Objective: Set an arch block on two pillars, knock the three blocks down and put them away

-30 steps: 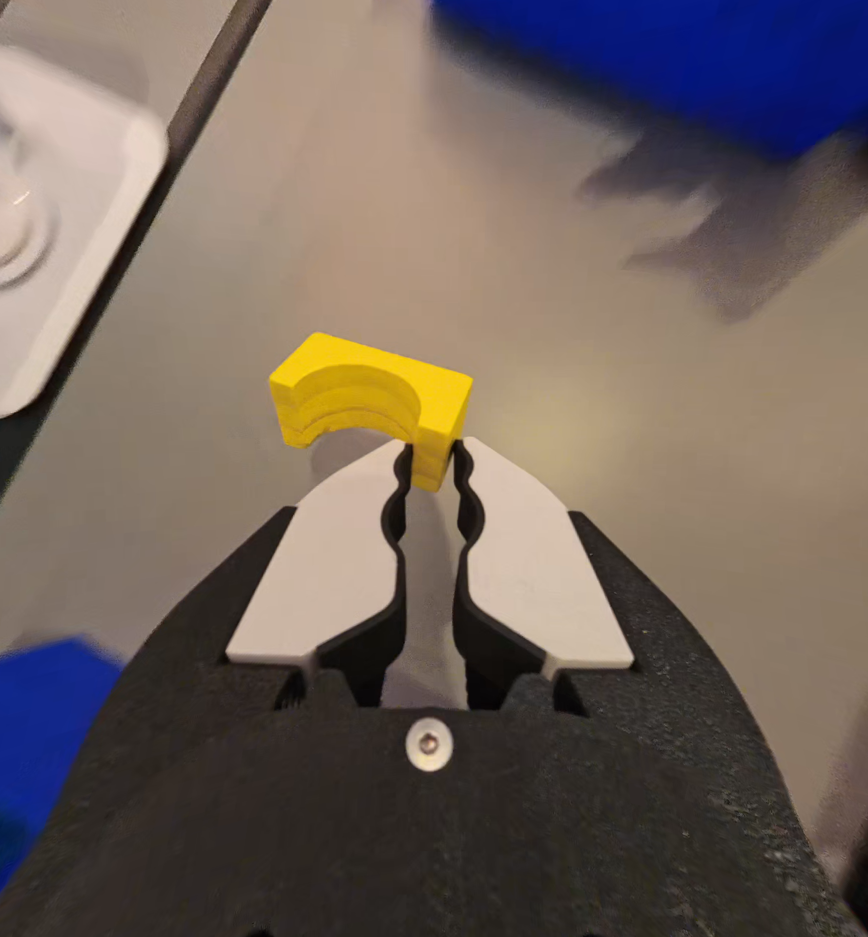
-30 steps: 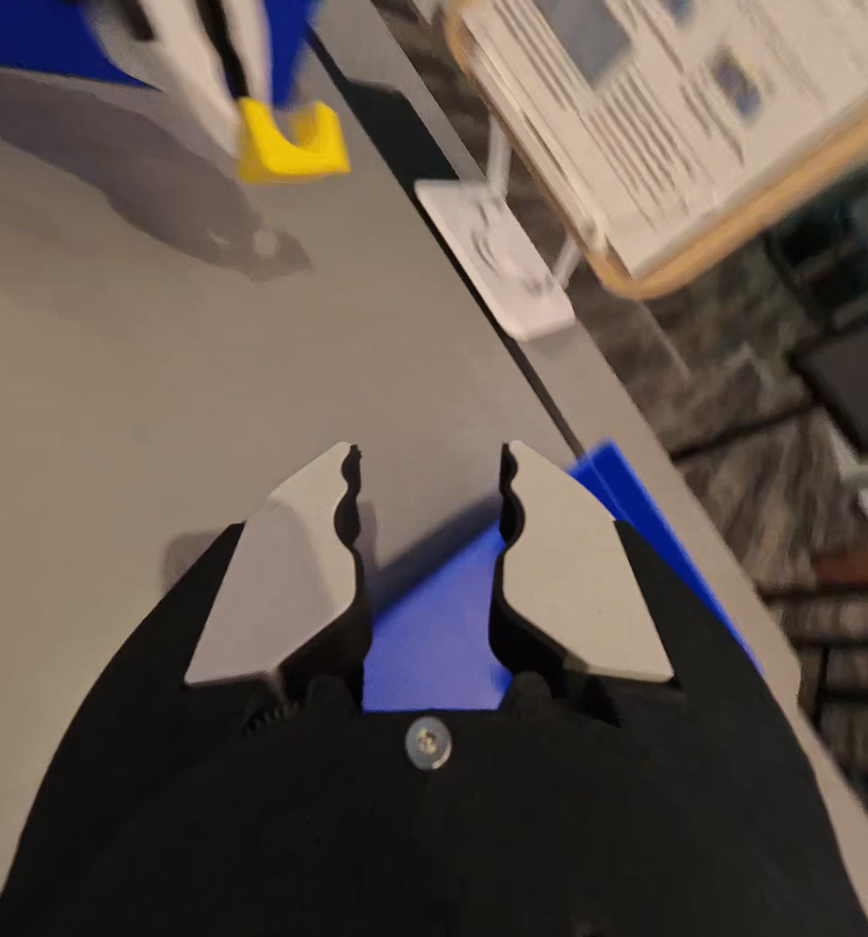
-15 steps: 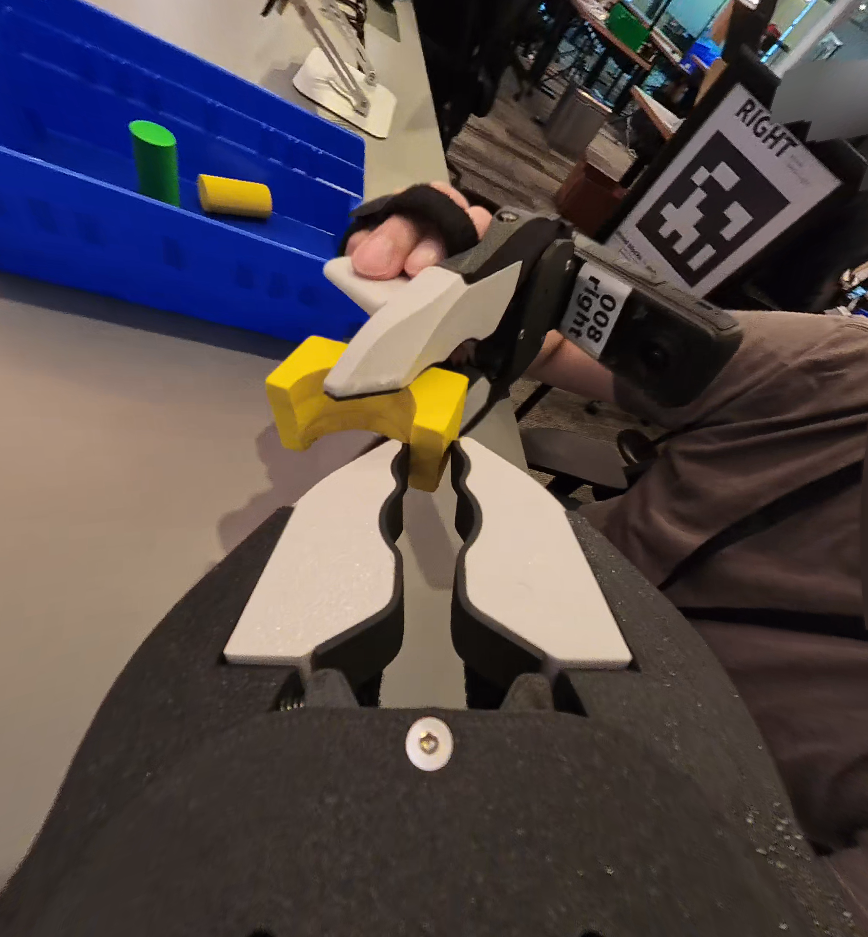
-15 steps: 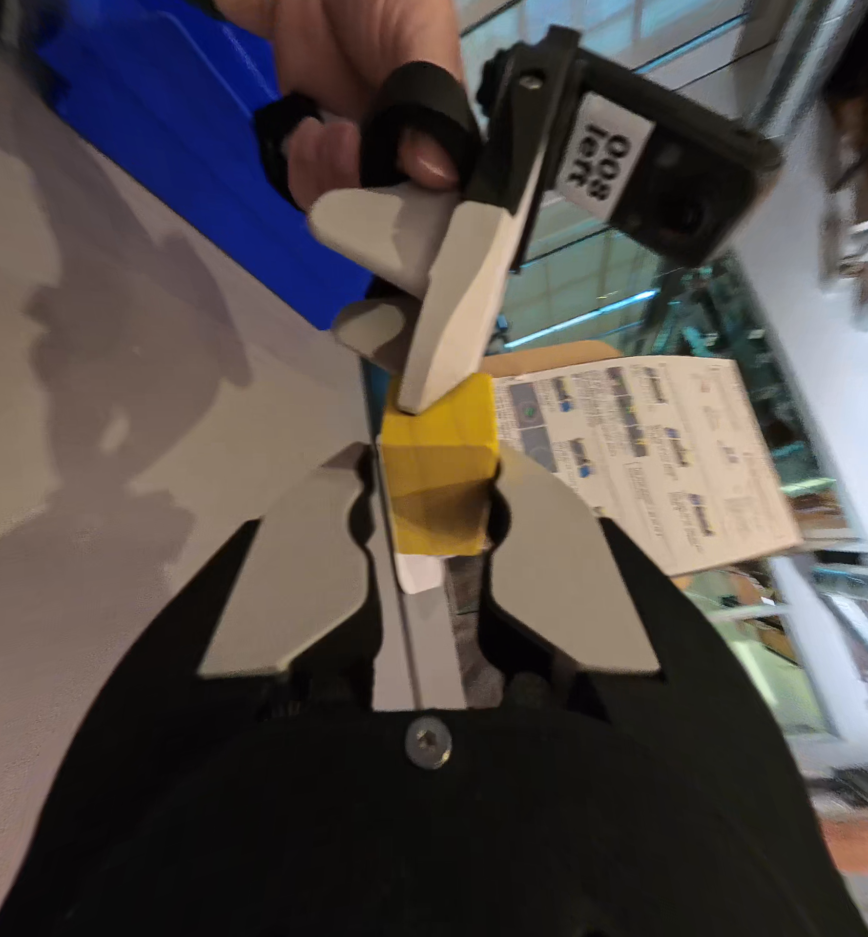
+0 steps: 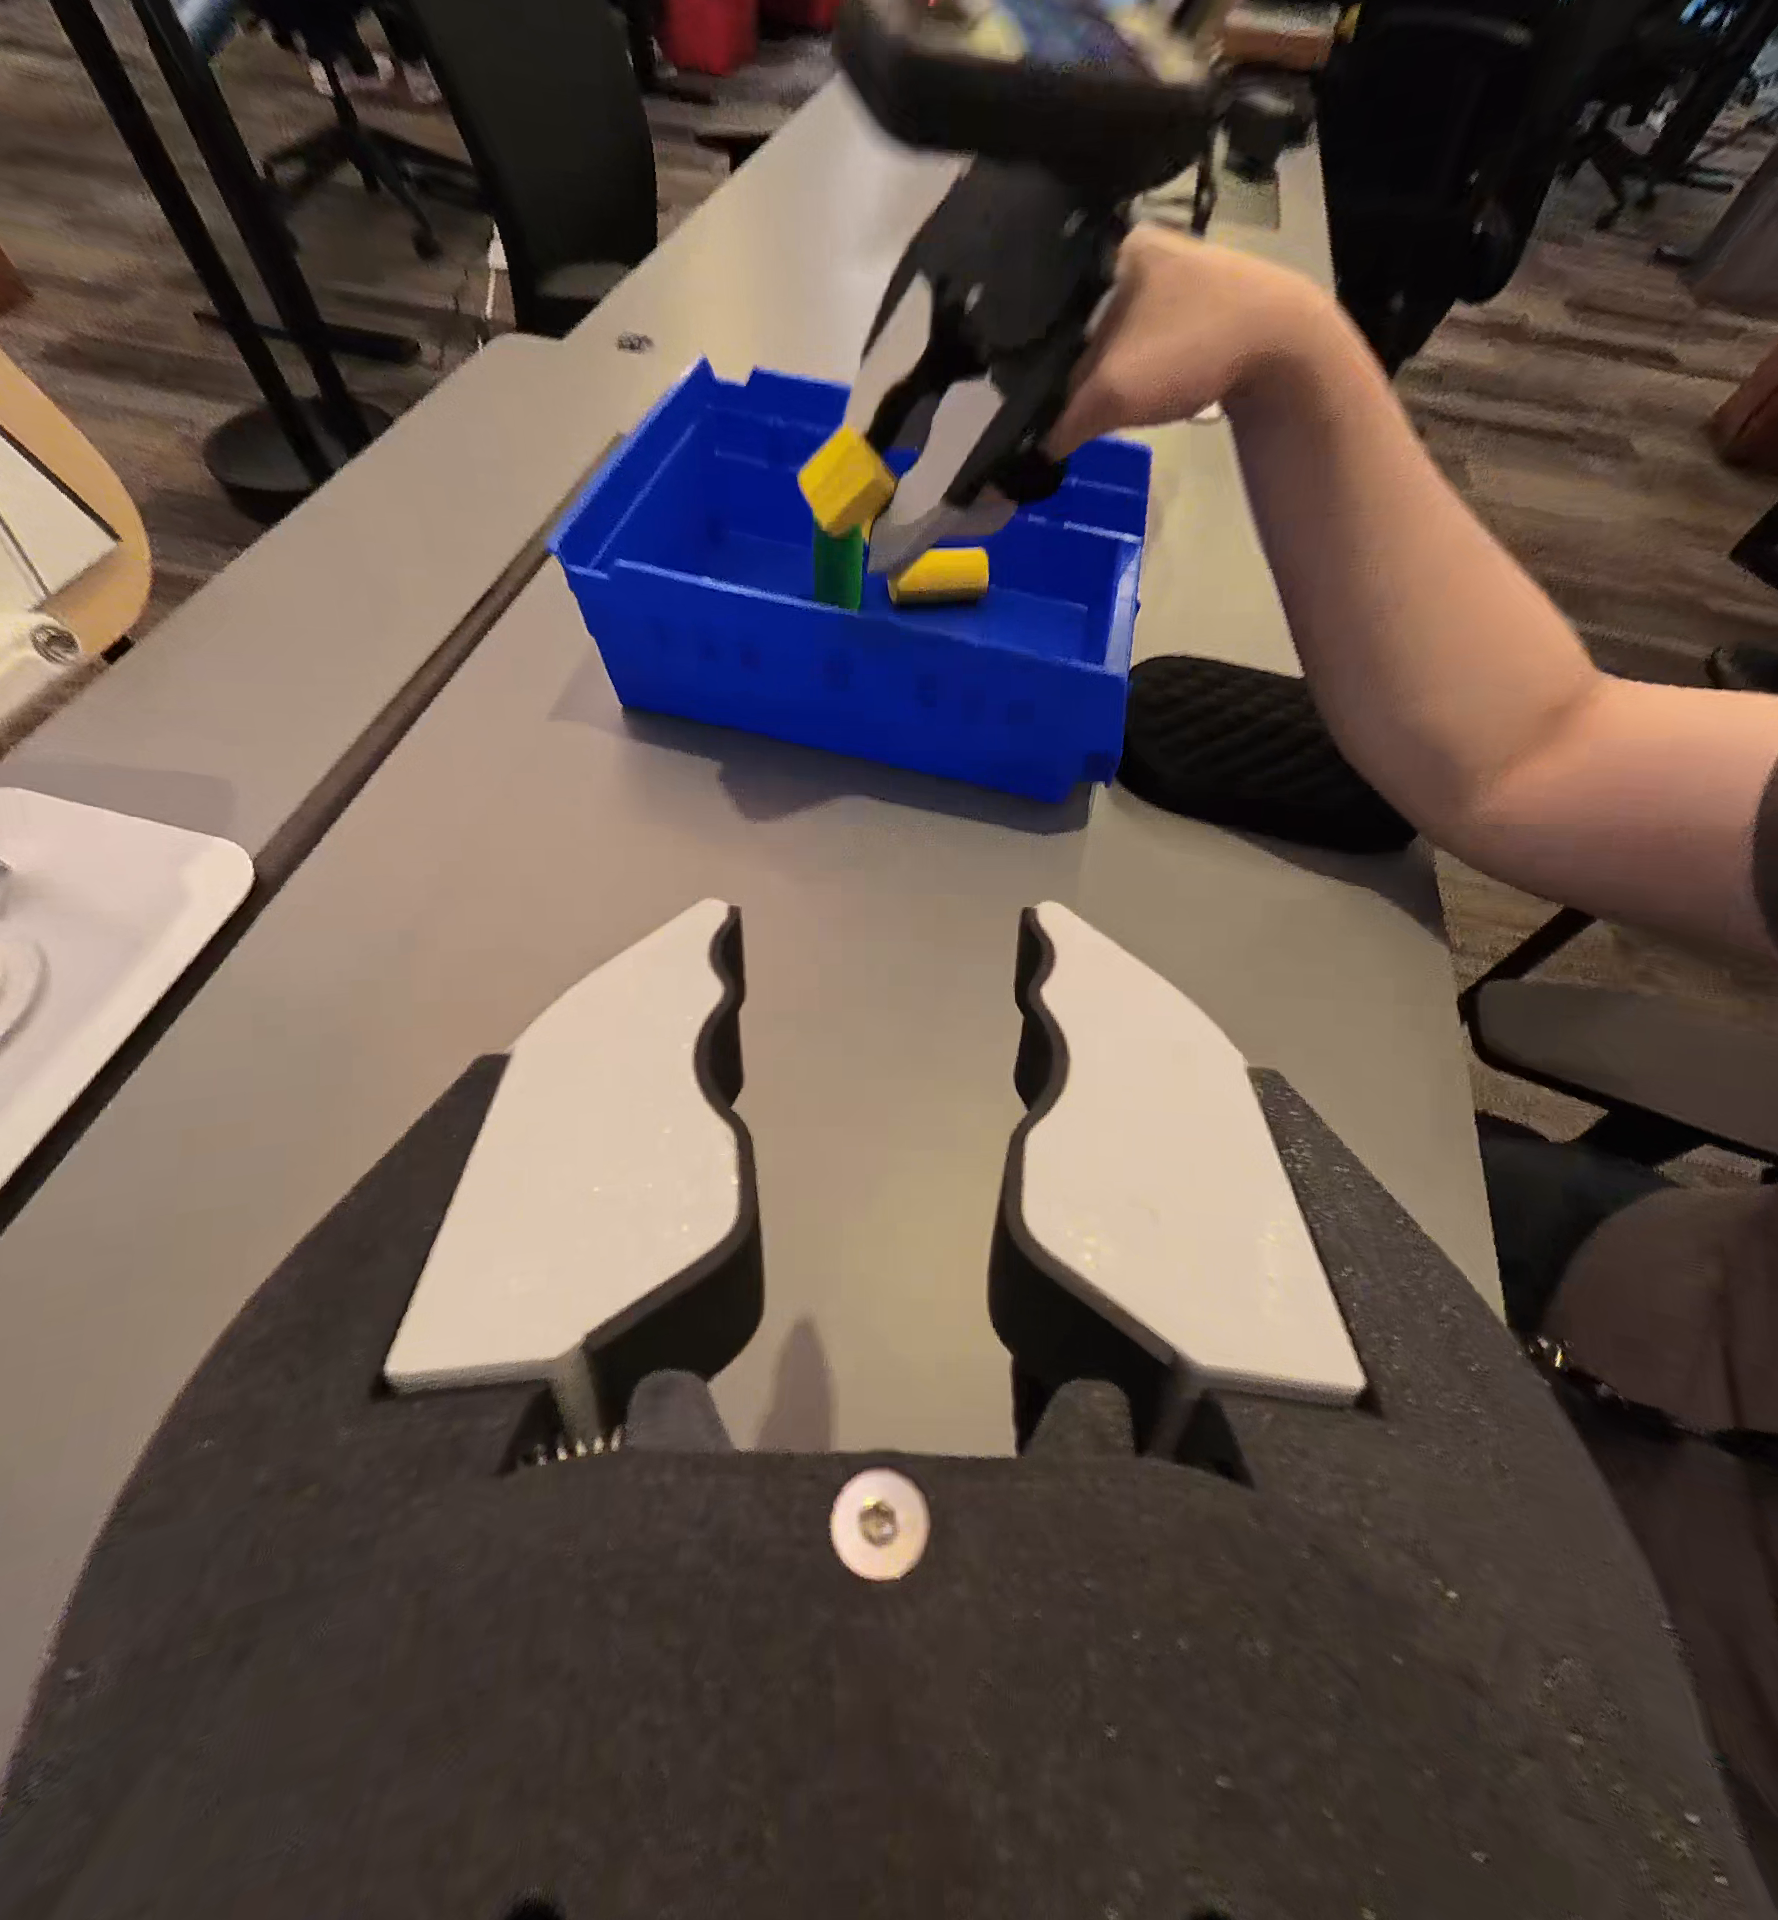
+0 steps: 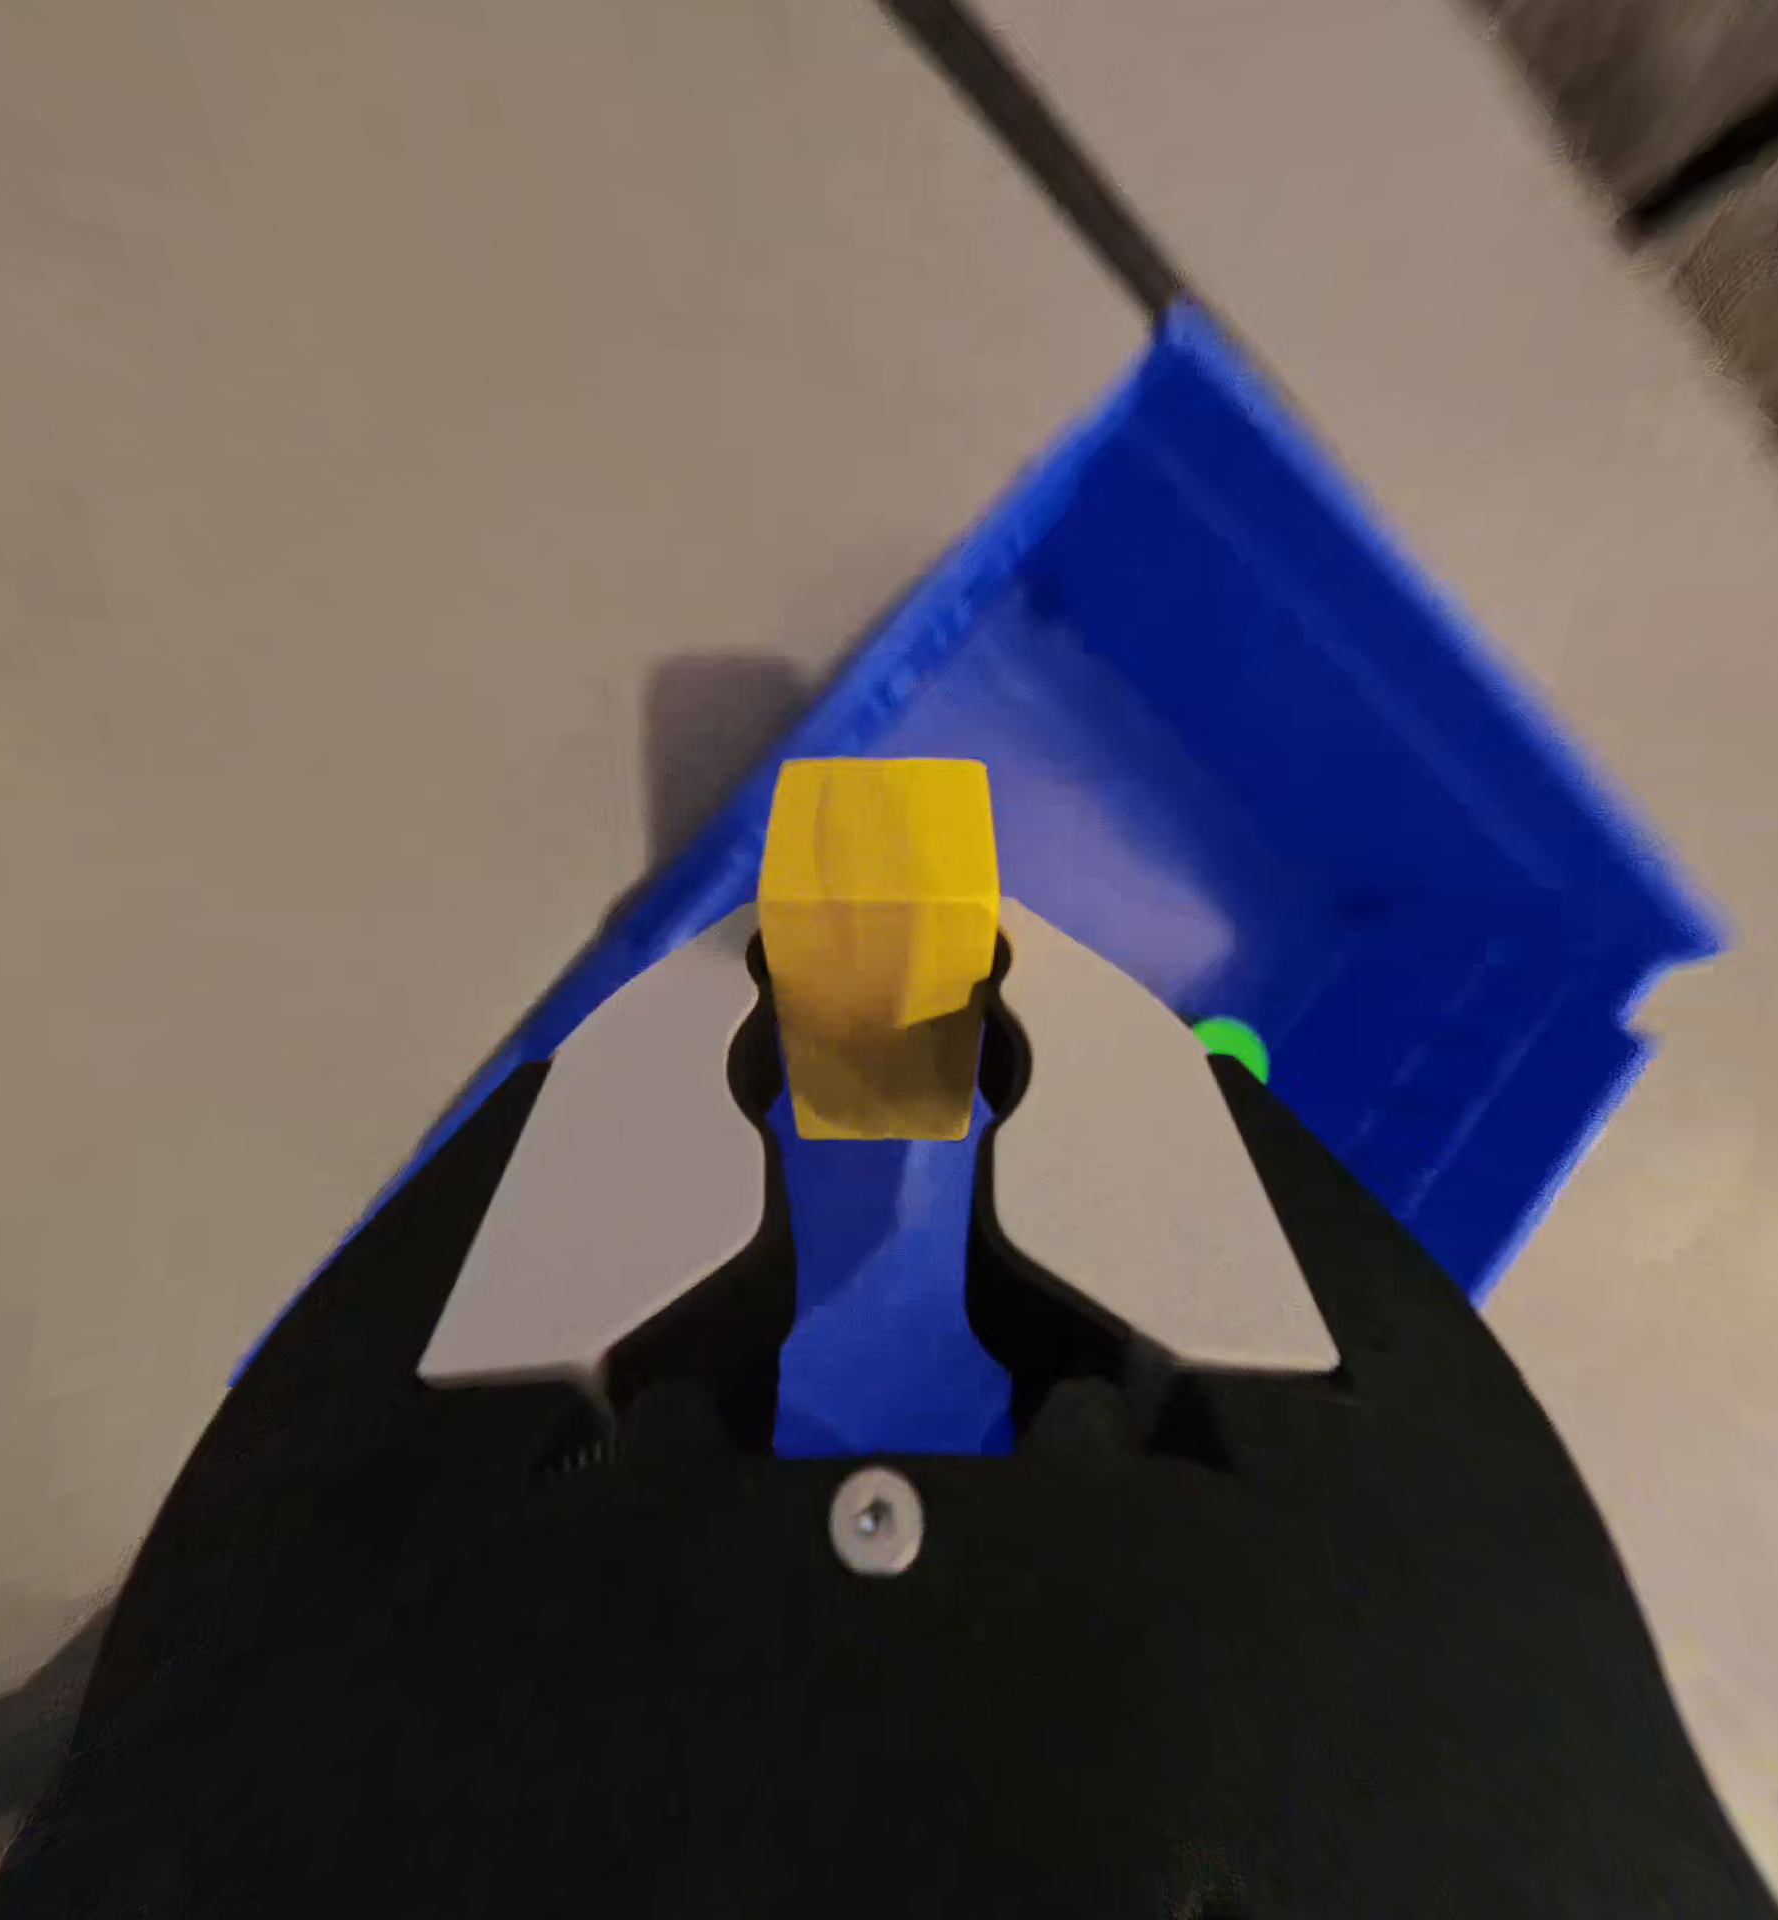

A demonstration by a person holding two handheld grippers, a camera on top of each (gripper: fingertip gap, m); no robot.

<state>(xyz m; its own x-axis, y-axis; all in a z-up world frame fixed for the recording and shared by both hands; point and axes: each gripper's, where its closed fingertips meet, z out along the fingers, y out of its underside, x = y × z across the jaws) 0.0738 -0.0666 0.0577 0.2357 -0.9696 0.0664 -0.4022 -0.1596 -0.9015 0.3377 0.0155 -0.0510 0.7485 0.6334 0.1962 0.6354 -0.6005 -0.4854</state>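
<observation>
My right gripper is shut on the yellow arch block and holds it above the blue bin. In the left wrist view the same gripper holds the arch block over the bin. A green pillar stands upright in the bin and a yellow pillar lies beside it. The green pillar's top shows past my right finger. My left gripper is open and empty over the grey table, well short of the bin.
A white stand base and a tilted board sit at the table's left. A black pad lies right of the bin. The person's arm reaches across from the right. Chairs and desks stand beyond. My right fingertips sit around 30 cm from my left ones.
The arch block passed from my left gripper to my right one. My left gripper opened and drew back. My right gripper carried the block over the bin.
</observation>
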